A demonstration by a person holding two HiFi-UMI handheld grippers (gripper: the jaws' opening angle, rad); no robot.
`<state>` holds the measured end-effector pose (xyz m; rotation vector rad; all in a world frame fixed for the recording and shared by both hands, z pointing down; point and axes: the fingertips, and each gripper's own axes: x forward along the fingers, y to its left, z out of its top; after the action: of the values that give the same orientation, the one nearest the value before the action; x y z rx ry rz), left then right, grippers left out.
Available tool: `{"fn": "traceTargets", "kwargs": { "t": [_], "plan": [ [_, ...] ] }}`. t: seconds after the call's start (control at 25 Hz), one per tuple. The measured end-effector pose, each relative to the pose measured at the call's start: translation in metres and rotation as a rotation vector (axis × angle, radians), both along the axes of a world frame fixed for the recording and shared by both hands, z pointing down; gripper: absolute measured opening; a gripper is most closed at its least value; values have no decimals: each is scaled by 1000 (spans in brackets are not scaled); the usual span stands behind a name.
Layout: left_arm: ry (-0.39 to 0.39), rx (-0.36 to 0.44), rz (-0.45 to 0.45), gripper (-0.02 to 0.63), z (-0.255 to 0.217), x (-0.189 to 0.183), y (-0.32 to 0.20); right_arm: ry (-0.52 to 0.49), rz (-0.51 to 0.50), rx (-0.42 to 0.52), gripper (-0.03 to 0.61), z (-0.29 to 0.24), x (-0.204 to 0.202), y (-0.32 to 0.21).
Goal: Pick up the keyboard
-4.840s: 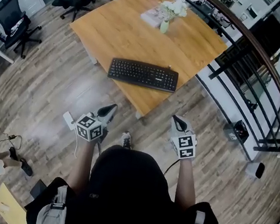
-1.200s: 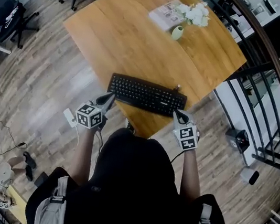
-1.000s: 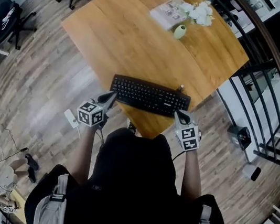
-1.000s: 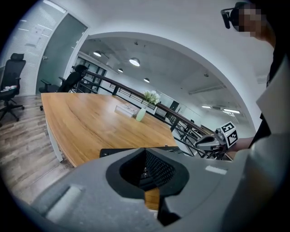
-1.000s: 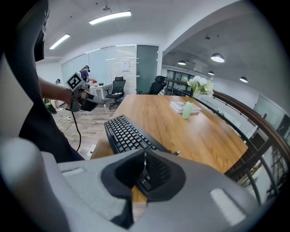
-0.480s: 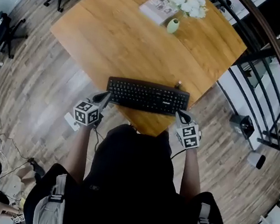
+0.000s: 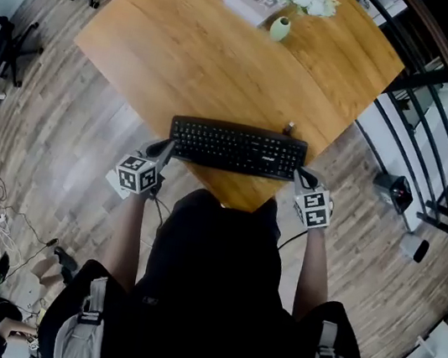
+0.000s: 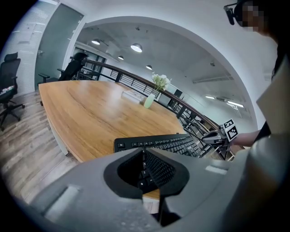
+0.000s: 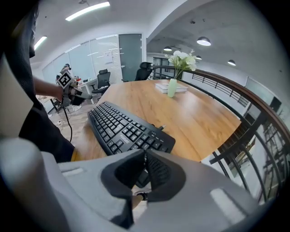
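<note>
I think this is the reaching step. Both grippers are down by the keyboard (image 7: 238, 148), but nothing is picked up yet. The keyboard lies flat on the wooden table (image 7: 186, 49), close to the table corner nearest the person. The left gripper (image 7: 162, 149) is just beside the keyboard's left end, and the right gripper (image 7: 301, 177) is just beside its right end. I cannot tell if the tips touch it. Both pairs of jaws are closed tight with nothing between them. In the left gripper view the keyboard lies just past the closed tips and runs off to the right. In the right gripper view its end sits right in front of the tips and runs off to the left. Next, I think each pair of jaws has to open and bite one end of the keyboard. Then both hands should lift together so it stays level. A small vase of flowers (image 7: 279, 28) stands well beyond the keyboard, out of the way.
</note>
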<state>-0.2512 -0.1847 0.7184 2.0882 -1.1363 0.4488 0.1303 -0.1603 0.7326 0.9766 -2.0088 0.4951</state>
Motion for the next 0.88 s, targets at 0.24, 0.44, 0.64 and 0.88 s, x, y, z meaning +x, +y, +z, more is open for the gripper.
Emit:
{"fn": "traceTargets", "kwargs": {
  "t": [0.24,0.44,0.64,0.88],
  "plan": [
    [-3,-42,-7,17,19,3,0,-7,20,-28,15,10,8,-2],
    [-42,-70,-38,149,28,-1,-6,-1,37,-39,48,18,17,-6],
    [-63,-82,-49,163,35,-8,-8,-9,84,-53,99,28,21,-14],
    [-63,-128,-26,235,51,-2,-5,-99,233,-105,201,38,23,-18]
  ]
}}
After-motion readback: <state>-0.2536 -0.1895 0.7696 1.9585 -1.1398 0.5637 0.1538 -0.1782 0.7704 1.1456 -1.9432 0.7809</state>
